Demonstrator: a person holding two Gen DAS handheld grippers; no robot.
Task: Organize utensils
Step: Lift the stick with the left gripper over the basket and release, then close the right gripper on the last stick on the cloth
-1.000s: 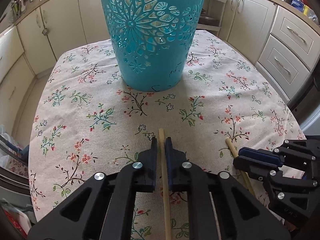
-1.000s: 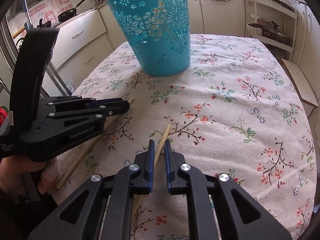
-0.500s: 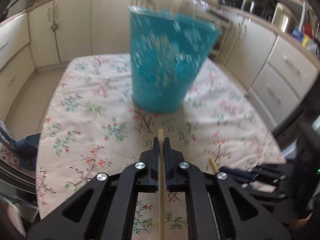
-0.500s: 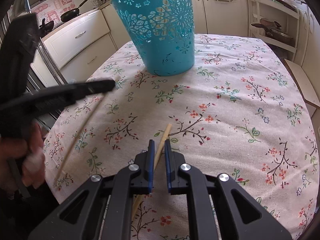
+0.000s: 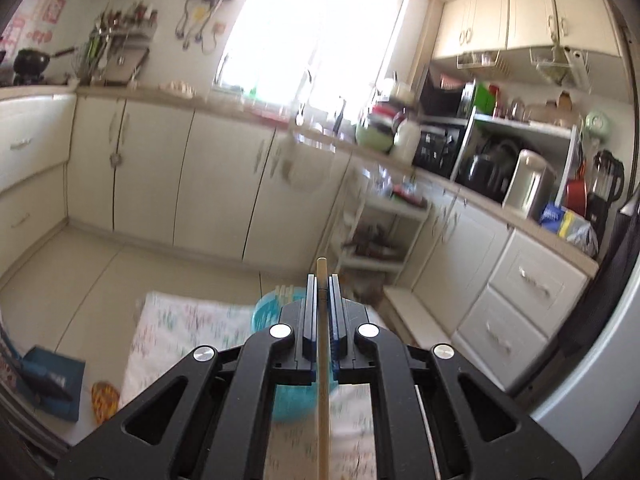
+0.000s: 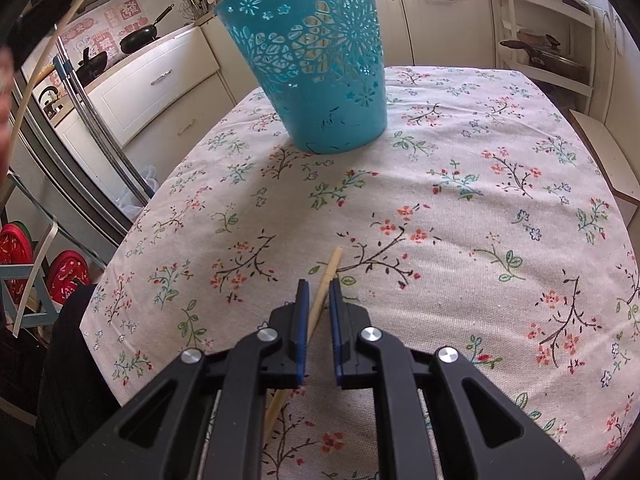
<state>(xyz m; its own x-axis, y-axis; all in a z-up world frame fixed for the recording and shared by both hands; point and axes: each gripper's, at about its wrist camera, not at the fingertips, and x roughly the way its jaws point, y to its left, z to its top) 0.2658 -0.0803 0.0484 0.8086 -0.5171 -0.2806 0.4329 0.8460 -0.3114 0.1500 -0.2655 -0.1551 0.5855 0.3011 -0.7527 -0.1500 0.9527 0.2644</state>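
My left gripper [image 5: 321, 280] is shut on a pale wooden chopstick [image 5: 322, 380] and holds it high in the air, pointing almost level. The teal cut-out basket [image 5: 294, 400] shows blurred below and behind its fingers, with stick tips [image 5: 286, 291] at the rim. In the right wrist view the basket [image 6: 316, 72] stands upright at the far side of the floral tablecloth [image 6: 480, 168], with several chopsticks showing through its holes. My right gripper [image 6: 319, 286] is low over the near cloth, its jaws narrow on a second chopstick [image 6: 330, 270] that runs aslant between the pads. The lifted chopstick [image 6: 60, 28] arcs across the top left.
Cream cabinets and drawers [image 5: 532, 292] ring the table. A steel fridge [image 6: 80, 152] stands to the left and an open shelf rack [image 6: 548, 52] with pans at the back right. A person's dark clothing [image 6: 68, 368] is at the table's near left edge.
My left gripper has closed on the chopstick, lifted it off the cloth, risen high above the basket and tipped up toward level. The right gripper and its chopstick have stayed put.
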